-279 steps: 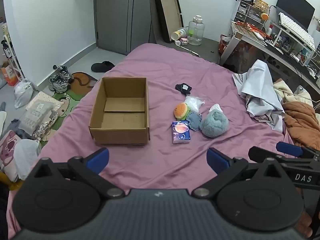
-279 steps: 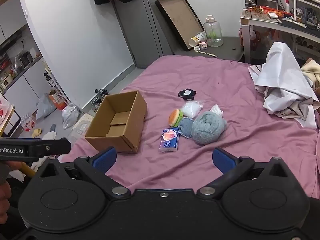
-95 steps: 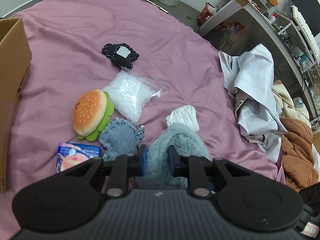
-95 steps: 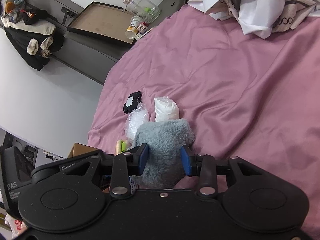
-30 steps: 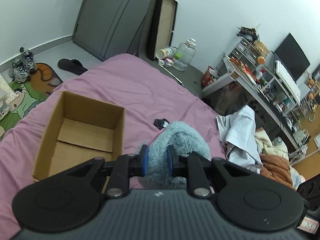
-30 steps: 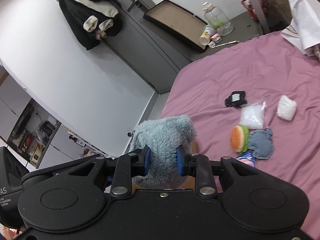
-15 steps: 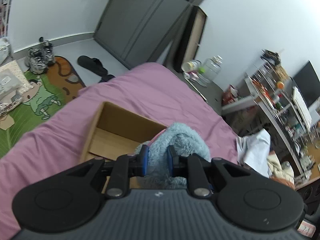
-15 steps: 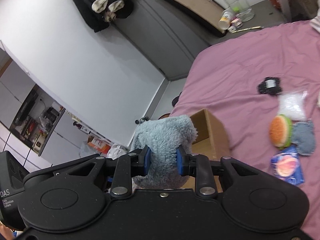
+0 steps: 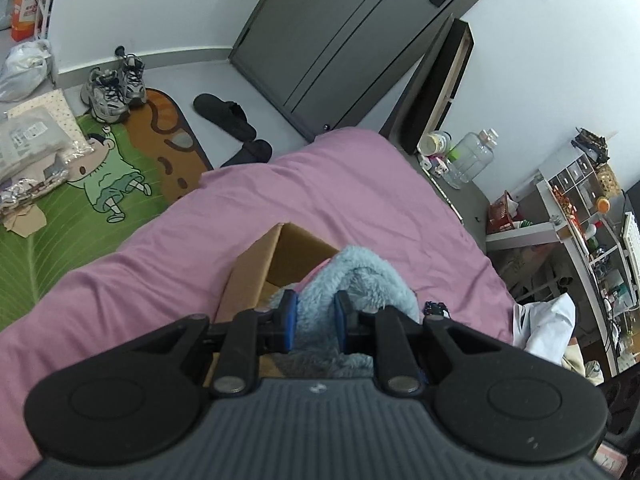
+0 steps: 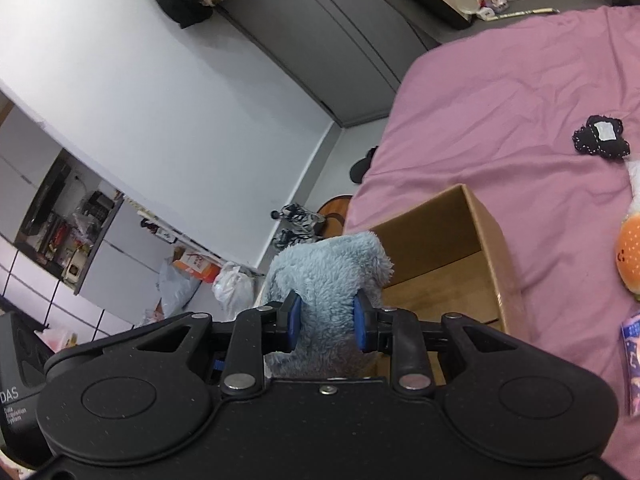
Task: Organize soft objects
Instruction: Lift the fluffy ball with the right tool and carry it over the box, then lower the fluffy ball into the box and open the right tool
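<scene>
- The left tongs (image 9: 313, 316) are clamped tight on the fluffy blue plush (image 9: 362, 280); the right tongs (image 10: 326, 320) pinch another part of the same plush (image 10: 332, 276), so both hold it together in the air.
- The plush hangs at the near edge of the open cardboard box (image 10: 452, 264) on the pink bed (image 10: 500, 92), not yet inside.
- By my reading nothing has been boxed so far: the visible box floor is bare.
- Left on the bed: the burger toy (image 10: 630, 256), the black pouch (image 10: 600, 136) and a printed packet (image 10: 632, 344).
- Compared with a second ago, the plush has travelled from beside the box to over its rim, and the box looms closer.
</scene>
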The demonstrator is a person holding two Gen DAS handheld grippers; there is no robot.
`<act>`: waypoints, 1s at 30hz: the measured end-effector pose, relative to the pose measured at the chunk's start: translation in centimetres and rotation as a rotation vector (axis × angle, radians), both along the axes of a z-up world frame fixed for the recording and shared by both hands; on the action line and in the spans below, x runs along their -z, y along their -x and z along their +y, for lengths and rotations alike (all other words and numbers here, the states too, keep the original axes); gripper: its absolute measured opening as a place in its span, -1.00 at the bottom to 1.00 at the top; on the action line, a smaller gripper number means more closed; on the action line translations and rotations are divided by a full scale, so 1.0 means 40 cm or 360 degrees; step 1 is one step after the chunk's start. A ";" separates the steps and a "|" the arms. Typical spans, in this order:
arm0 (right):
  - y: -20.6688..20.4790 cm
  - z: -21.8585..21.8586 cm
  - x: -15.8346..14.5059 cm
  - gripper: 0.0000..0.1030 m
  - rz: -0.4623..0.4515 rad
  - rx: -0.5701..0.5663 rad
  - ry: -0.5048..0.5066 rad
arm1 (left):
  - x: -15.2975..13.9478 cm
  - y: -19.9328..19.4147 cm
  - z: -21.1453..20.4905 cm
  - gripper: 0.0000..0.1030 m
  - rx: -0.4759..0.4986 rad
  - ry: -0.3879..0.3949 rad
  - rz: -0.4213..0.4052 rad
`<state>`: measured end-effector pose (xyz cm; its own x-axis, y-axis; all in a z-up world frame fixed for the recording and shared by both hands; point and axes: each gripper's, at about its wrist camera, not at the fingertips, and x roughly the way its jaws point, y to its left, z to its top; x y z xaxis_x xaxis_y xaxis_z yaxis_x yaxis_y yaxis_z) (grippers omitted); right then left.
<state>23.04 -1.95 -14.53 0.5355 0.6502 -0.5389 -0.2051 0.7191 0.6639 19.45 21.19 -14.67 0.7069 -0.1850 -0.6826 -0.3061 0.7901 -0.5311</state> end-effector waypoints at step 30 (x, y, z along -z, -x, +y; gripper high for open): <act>-0.078 -0.005 0.057 -0.27 0.0195 0.0035 0.0004 | 0.010 -0.071 -0.025 0.42 -0.0057 -0.0031 0.0240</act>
<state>26.16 -2.14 -16.80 0.4797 0.6375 -0.6029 -0.1065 0.7244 0.6811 22.30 20.19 -15.09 0.6018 -0.1471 -0.7850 -0.4094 0.7871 -0.4614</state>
